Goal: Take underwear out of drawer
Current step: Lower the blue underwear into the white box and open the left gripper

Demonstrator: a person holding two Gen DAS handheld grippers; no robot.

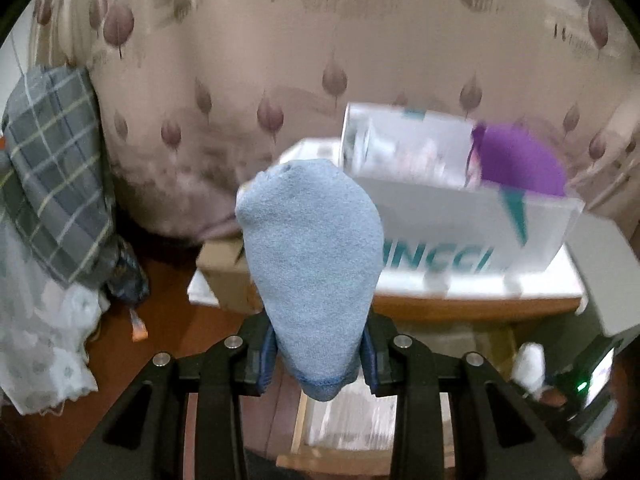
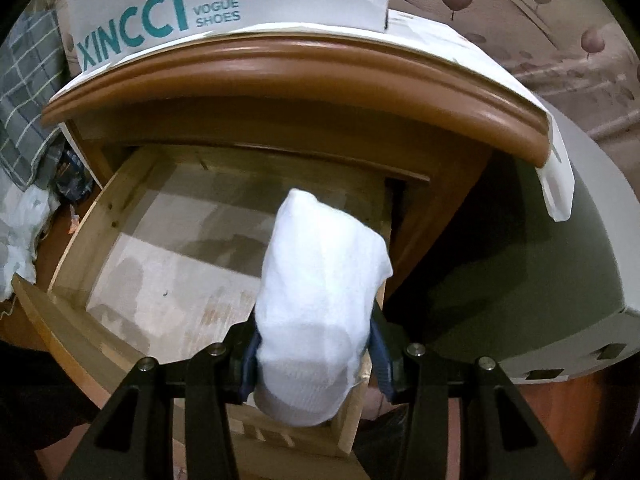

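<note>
Left gripper (image 1: pixel 320 360) clamps a blue garment (image 1: pixel 312 264) above the floor, right gripper (image 2: pixel 316 360) clamps a white garment (image 2: pixel 320 292) over the open wooden drawer (image 2: pixel 80 240), shoebox (image 2: pixel 224 4) and leaf-print curtain (image 1: pixel 240 60) beyond.

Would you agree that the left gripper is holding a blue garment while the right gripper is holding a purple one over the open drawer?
Not quite: the right gripper holds a white garment, as the right wrist view shows. The left gripper does hold the blue garment, and the drawer is open.

Open drawer (image 2: pixel 132 240) looks clear inside; nightstand top (image 2: pixel 280 76) overhangs its back.
</note>
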